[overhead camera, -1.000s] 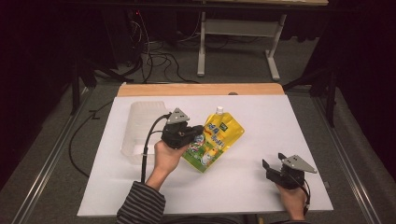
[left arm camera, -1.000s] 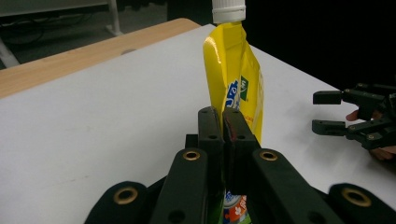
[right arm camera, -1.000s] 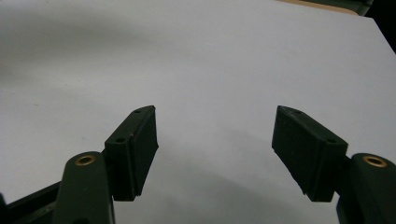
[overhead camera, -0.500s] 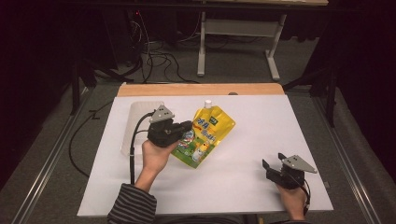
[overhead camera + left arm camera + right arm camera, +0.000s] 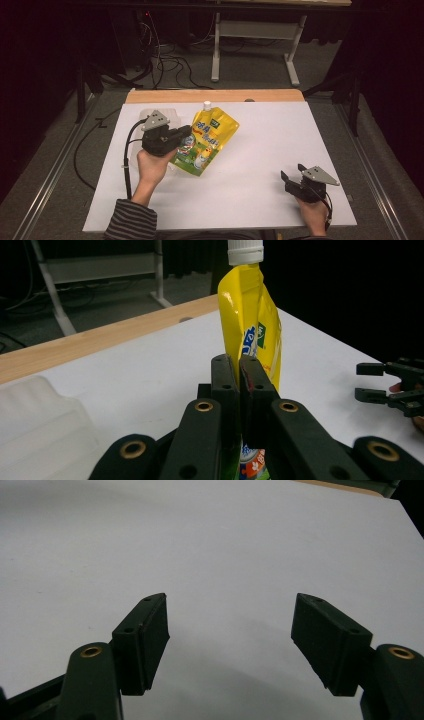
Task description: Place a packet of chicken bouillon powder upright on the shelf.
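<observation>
A yellow spouted pouch (image 5: pixel 206 141) with a white cap (image 5: pixel 207 105) hangs above the white table top (image 5: pixel 260 145), left of centre. My left gripper (image 5: pixel 186 136) is shut on the pouch's left edge. In the left gripper view the two jaws pinch the pouch (image 5: pixel 250 325), which stands upright with its cap (image 5: pixel 245 251) on top, gripper (image 5: pixel 239 375). My right gripper (image 5: pixel 291 176) rests open near the front right of the table. Its jaws stand wide apart over bare table in the right gripper view (image 5: pixel 231 645).
A clear plastic tray (image 5: pixel 142 116) lies behind my left hand, also at lower left in the left gripper view (image 5: pixel 40 420). A wooden strip (image 5: pixel 215 95) edges the table's far side. Cables and a desk frame (image 5: pixel 250 45) lie on the floor beyond.
My left gripper has carried the pouch leftward and a little toward the far side, turning it more upright. The right gripper has stayed still.
</observation>
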